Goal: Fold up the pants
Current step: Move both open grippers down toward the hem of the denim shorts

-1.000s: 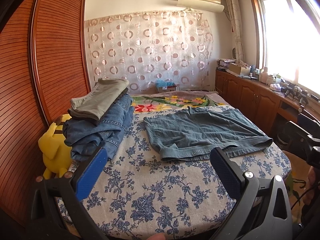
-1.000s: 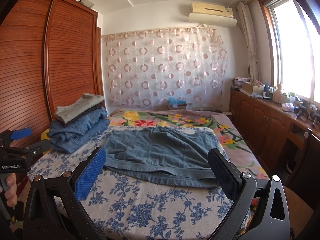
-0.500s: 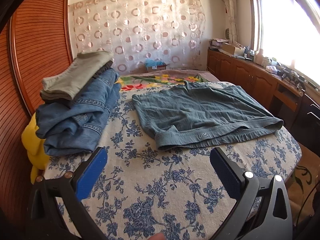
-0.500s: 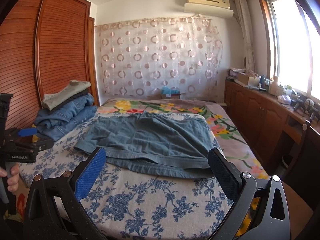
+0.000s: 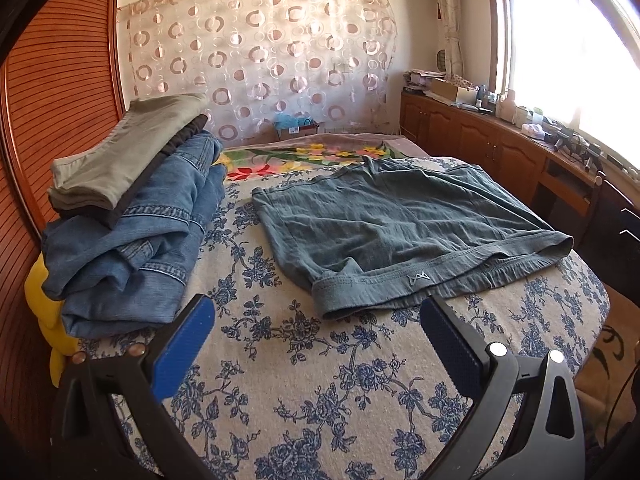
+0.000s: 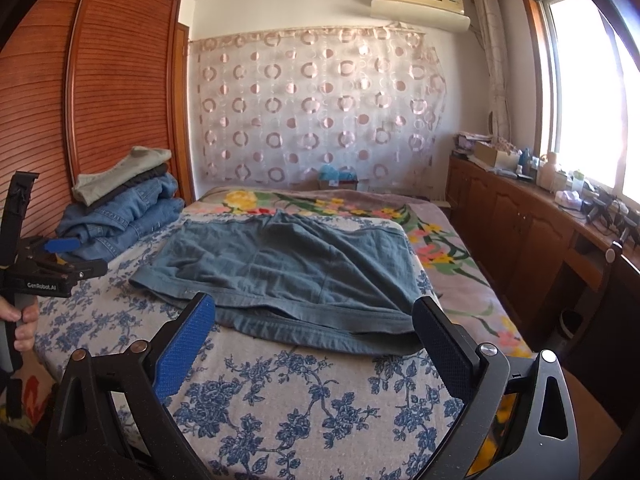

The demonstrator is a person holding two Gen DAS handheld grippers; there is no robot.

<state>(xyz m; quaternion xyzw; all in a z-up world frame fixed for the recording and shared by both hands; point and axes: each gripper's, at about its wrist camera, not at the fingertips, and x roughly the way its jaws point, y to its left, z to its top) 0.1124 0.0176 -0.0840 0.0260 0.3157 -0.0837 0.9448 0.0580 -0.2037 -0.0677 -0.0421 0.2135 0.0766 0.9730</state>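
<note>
A pair of blue-grey pants (image 5: pixel 404 232) (image 6: pixel 288 272) lies spread flat on the bed, waistband toward me. My left gripper (image 5: pixel 318 334) hovers open just short of the waistband's left end, nothing between its blue pads. My right gripper (image 6: pixel 314 330) stands open close above the waistband's right part, also empty. In the right wrist view the left gripper (image 6: pixel 60 246) shows at the left edge, held by a hand (image 6: pixel 24 322).
A stack of folded jeans (image 5: pixel 132 248) topped by grey trousers (image 5: pixel 128 152) sits on the bed's left side, over a yellow plush toy (image 5: pixel 44 308). The floral bedspread (image 5: pixel 320 400) lies in front. A wooden wardrobe (image 6: pixel 80 100) stands left, cabinets (image 6: pixel 520 232) right.
Both grippers have moved forward and lower toward the waistband of the pants. The pants have not moved and both grippers stayed open.
</note>
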